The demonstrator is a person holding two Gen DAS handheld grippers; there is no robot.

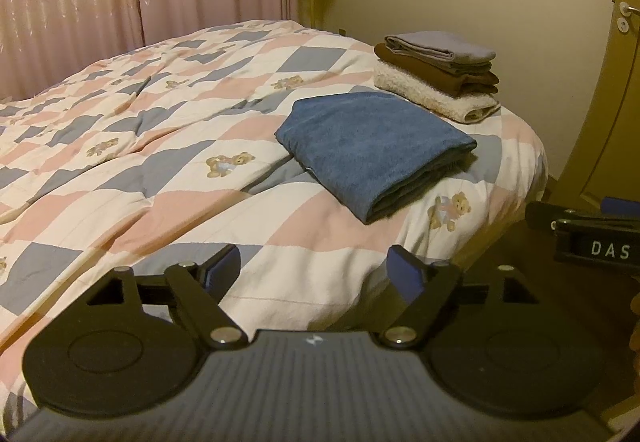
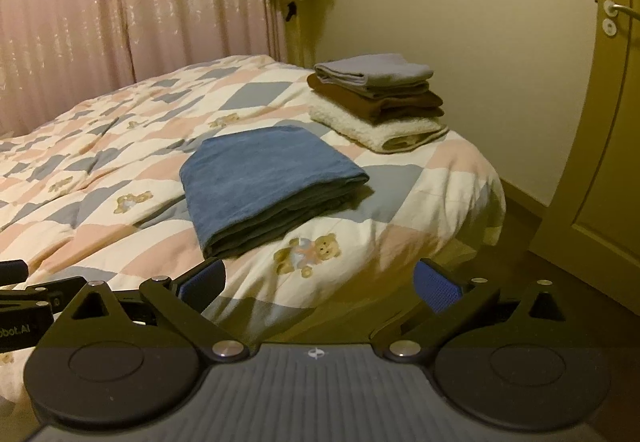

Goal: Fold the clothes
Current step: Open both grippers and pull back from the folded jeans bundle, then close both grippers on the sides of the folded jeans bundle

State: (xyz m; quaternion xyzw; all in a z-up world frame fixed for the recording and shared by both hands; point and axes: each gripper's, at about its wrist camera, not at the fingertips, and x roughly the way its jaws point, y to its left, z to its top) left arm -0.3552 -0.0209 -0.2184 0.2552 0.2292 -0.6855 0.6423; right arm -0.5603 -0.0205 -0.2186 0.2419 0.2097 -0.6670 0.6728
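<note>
The folded blue garment (image 1: 376,150) is seen ahead of the spread, empty fingers of the left gripper (image 1: 314,272) and right gripper (image 2: 318,284); layers could be disturbed if only the top one is pinched.

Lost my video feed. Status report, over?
Left gripper open, empty. Right gripper open, empty. Blue garment folded on quilt, beside folded stack. Nothing blocking.

Left tongs (image 1: 314,268) fill the lower centre of their frame, blue-padded fingers (image 1: 406,270) spread wide with nothing between them. Right tongs (image 2: 318,280) sit likewise low in theirs, equally agape and empty. Each pair edges into the other's view.
</note>
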